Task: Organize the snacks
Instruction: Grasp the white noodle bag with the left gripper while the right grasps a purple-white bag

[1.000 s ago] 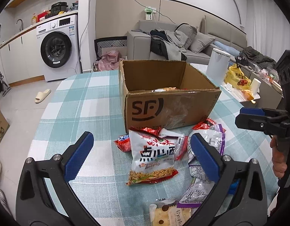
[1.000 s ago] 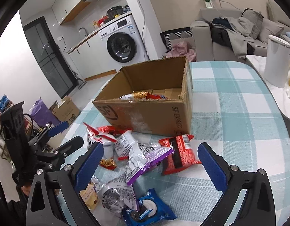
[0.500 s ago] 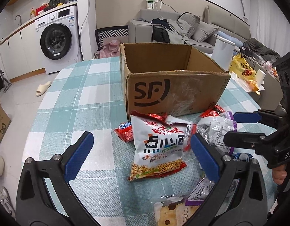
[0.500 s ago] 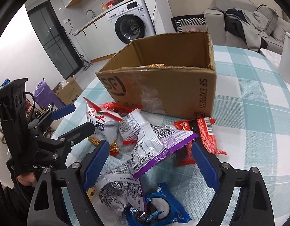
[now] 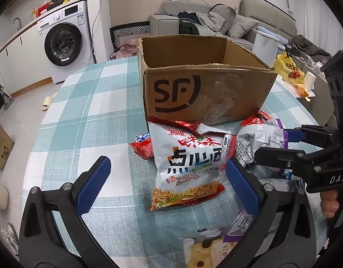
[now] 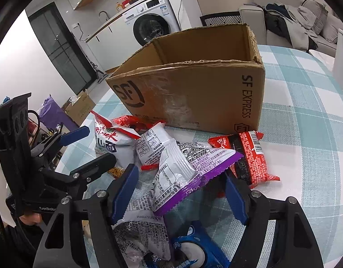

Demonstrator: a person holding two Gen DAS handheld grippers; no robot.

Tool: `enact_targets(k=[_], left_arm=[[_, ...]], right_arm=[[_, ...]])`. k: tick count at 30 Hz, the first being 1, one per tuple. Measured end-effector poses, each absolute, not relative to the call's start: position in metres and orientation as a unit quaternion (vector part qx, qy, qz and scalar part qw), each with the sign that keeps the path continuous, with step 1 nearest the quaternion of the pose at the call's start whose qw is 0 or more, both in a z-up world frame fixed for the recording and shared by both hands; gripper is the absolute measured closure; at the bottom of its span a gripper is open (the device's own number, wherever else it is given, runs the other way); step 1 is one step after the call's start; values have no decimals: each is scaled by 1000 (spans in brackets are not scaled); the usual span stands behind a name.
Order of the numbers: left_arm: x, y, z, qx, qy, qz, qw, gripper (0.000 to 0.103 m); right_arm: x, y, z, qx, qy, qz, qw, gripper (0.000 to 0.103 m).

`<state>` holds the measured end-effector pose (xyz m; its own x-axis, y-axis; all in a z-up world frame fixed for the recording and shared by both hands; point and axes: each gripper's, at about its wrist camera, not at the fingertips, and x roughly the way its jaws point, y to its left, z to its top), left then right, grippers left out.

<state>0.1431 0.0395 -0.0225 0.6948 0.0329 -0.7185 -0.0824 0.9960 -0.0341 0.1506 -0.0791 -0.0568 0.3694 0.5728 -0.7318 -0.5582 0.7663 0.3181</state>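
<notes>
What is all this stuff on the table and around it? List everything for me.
Cardboard box: one, brown, open, mid-table.
Noodle snack bag: one, white and red, before the box.
Purple-edged packet: one, white and purple, between the right gripper's open jaws.
Red packet: one, by the box corner.
Blue packet: one, nearest edge.
Tablecloth: teal-white check.
Washing machine: one, white, behind.
Sofa: grey, clothes piled on it.
Left gripper: black, blue pads, open.
Right gripper: same, jaws just closing.
</notes>
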Motion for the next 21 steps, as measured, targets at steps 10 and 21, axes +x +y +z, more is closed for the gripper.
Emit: enact_targets(k=[10,21], left_arm=[[147,45,-32,-49,396,25,917,1],[149,41,-42,-59,396,-7,916,33]], right_arm=[[156,-78,-61,17,444,335,831,33],[159,-81,-66,21,444,327,834,42]])
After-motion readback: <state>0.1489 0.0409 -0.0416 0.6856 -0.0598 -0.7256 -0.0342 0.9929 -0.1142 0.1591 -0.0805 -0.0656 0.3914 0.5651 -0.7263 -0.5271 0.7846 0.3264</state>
